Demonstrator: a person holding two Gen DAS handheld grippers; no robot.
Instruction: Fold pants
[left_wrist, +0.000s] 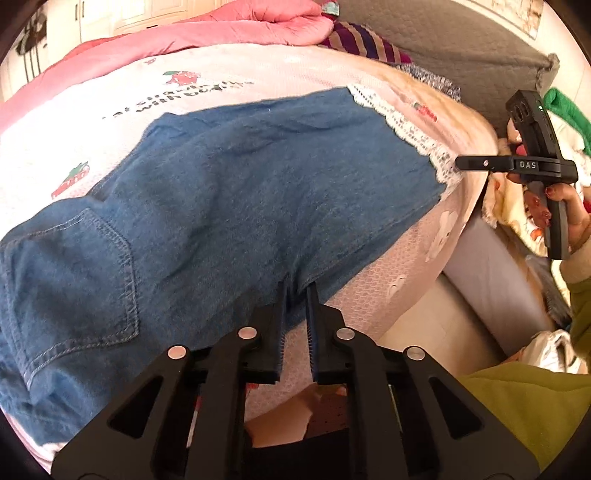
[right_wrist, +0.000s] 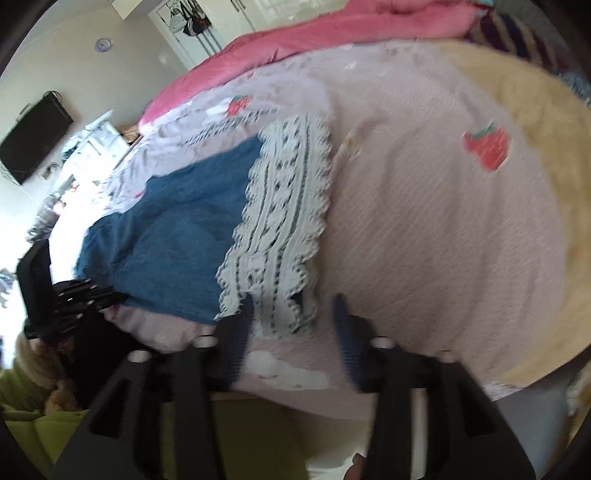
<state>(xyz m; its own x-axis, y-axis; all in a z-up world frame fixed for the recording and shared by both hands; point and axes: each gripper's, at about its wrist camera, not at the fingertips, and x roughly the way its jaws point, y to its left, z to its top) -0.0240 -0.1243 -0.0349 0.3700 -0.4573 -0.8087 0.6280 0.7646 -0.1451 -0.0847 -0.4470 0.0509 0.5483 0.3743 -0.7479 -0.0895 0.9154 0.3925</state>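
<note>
The left wrist camera sits low and close over the near edge of the pants, looking down along its fingers and across the denim toward the lace hem. The right wrist camera hangs near that lace hem, tilted down, facing back along the pants. Both views share the pants and the pink quilt beyond them.
</note>
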